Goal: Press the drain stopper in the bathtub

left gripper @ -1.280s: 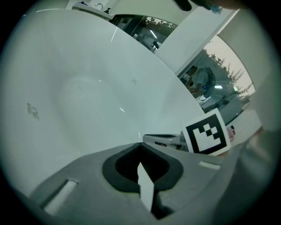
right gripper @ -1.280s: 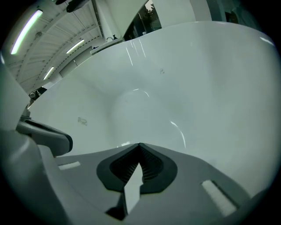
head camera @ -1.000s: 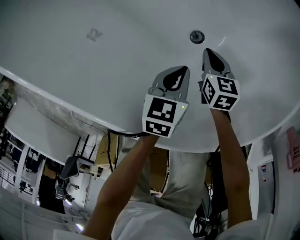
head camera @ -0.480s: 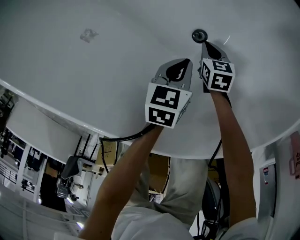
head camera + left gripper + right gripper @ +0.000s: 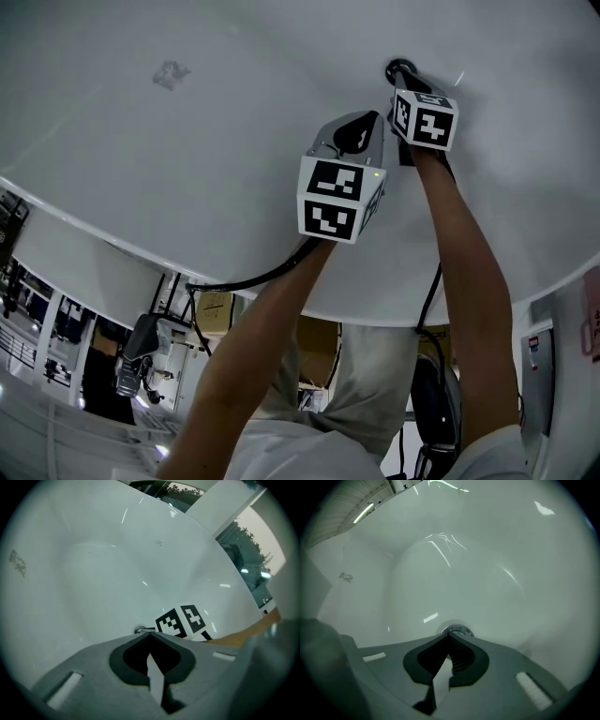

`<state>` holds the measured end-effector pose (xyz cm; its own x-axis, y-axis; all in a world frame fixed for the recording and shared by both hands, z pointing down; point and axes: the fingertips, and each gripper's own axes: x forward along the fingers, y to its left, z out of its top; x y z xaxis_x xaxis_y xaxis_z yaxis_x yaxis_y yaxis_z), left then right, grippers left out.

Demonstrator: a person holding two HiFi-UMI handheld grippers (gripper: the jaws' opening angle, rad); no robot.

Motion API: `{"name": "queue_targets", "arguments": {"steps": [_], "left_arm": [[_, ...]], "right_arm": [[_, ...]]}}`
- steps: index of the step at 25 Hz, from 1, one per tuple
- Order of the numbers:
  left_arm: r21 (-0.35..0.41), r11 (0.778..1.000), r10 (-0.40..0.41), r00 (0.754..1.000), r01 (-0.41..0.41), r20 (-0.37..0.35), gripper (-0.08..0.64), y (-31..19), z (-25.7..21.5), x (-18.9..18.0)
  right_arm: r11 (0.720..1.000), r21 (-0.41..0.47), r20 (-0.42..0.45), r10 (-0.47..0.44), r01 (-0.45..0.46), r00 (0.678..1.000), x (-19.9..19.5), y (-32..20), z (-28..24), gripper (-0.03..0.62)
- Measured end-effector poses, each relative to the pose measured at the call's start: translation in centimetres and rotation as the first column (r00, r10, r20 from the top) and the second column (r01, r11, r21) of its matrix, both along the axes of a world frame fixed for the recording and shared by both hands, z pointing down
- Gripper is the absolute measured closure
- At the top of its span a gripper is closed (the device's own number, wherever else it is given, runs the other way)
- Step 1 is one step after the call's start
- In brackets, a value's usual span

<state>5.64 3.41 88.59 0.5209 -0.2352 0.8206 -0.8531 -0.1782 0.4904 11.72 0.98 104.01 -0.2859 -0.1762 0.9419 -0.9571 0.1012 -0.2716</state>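
The drain stopper [image 5: 398,67] sits in the floor of the white bathtub [image 5: 187,141], a small round metal disc at the far end of the basin. The right gripper [image 5: 406,81] is at it, tips on its near edge. The right gripper view shows what the head view cannot. There the jaws are closed tip to tip with nothing between them, and the point of the right gripper [image 5: 450,636] lies against the lower rim of the drain stopper [image 5: 457,631], which covers part of the disc.

The left gripper [image 5: 374,118] hangs just beside the right one, a little back from the drain and clear of it. In its own view the left gripper [image 5: 150,634] also has its jaws together and holds nothing. Just past its tip are a sliver of the drain stopper [image 5: 140,630] and the right gripper's marker cube [image 5: 183,620].

A faint grey mark [image 5: 169,73] shows on the tub floor well to the left. Only the head view shows the person's forearms and a black cable [image 5: 253,278] over the tub rim. Only the left gripper view shows a window [image 5: 255,564] with trees beyond the tub.
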Motion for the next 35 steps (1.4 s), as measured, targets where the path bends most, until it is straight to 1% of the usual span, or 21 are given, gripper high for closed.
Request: {"name": "queue_targets", "arguments": {"steps": [5,8,11,13,16,20,24,27,31,35], "left_arm": [[0.005,1.0,0.009,1.0,-0.009,-0.002,0.557,-0.4,0.2,0.3],[0.007,1.0,0.016,1.0,-0.016,0.0,0.557,-0.2,0.3,0.4],[-0.001,1.0,0.031,1.0,-0.031,-0.001,0.557,0.1,-0.2,0.8],[0.007,0.999,0.044,0.999,-0.044,-0.004,0.557,0.0,-1.0,1.1],[0.019,0.999,0.045,0.999,-0.045,-0.001,0.557,-0.3,-2.1,0.8],[0.033,0.998,0.044,0.999,-0.044,0.003,0.557,-0.5,-4.0,0.6],[0.051,0.998,0.043,0.999,-0.043,0.002,0.556,-0.5,-7.1,0.7],[0.064,0.997,0.04,0.999,-0.041,0.002,0.557,-0.5,-9.7,0.5],[0.1,0.994,0.054,0.999,-0.053,-0.001,0.557,-0.8,-13.9,0.9],[0.125,0.99,0.071,0.997,-0.069,-0.016,0.557,-0.7,-18.4,1.5]], "right_arm": [[0.997,-0.071,-0.034,0.032,-0.034,0.999,0.8,0.9,2.1,0.592],[0.996,-0.082,-0.053,0.033,-0.038,0.998,0.9,0.9,2.5,0.591],[0.993,-0.115,-0.051,0.01,-0.016,0.999,1.0,0.9,2.5,0.589],[0.993,-0.117,-0.044,-0.012,0.007,0.999,1.1,0.8,1.9,0.589],[0.994,-0.105,-0.019,0.004,-0.006,1.0,0.9,1.2,0.4,0.591],[0.996,-0.086,-0.024,0.013,-0.015,1.0,1.2,1.8,-2.2,0.591],[0.999,-0.038,-0.014,0.026,-0.026,1.0,1.5,1.2,-6.5,0.591],[1.0,0.006,0.005,0.03,-0.03,1.0,1.3,0.5,-10.2,0.591],[0.998,0.06,0.017,0.025,-0.026,1.0,1.4,-0.5,-15.2,0.59],[0.997,0.072,0.02,0.029,-0.031,0.999,1.8,0.3,-19.8,0.589]]}}
